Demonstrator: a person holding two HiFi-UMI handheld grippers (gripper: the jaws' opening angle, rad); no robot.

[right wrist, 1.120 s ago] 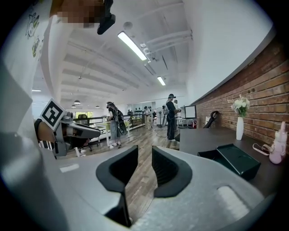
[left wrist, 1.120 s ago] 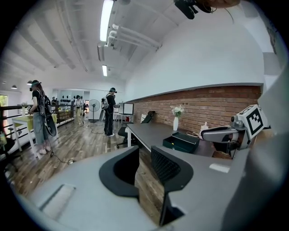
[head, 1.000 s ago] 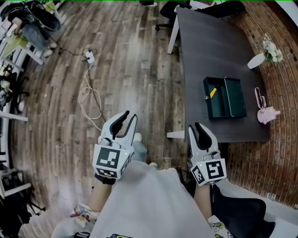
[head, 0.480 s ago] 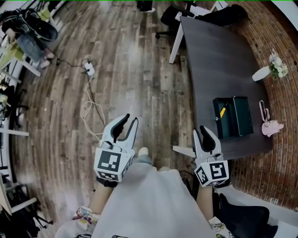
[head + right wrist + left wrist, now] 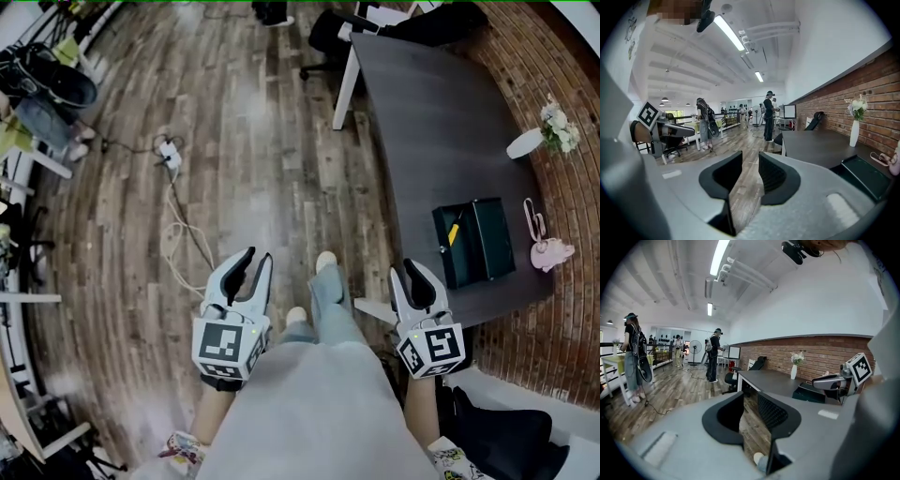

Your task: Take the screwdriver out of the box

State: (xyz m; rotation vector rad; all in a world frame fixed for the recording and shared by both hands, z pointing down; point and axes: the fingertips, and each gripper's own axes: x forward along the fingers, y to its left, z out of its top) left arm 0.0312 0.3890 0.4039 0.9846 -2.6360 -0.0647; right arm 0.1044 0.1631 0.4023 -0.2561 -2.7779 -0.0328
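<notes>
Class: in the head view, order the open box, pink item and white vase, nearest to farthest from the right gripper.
1. Open box, on the table beyond the right gripper, whose empty jaws have just been opening.
2. Pink item, behind the box.
3. White vase, farther along the table.

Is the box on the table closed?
No, the box lies open on the table, and the yellow-handled screwdriver shows inside it.

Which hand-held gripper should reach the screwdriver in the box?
Right: the right hand-held gripper, empty jaws just opened further, is beside the table, nearer the box with the screwdriver; the left hand-held gripper is over floor.
</notes>
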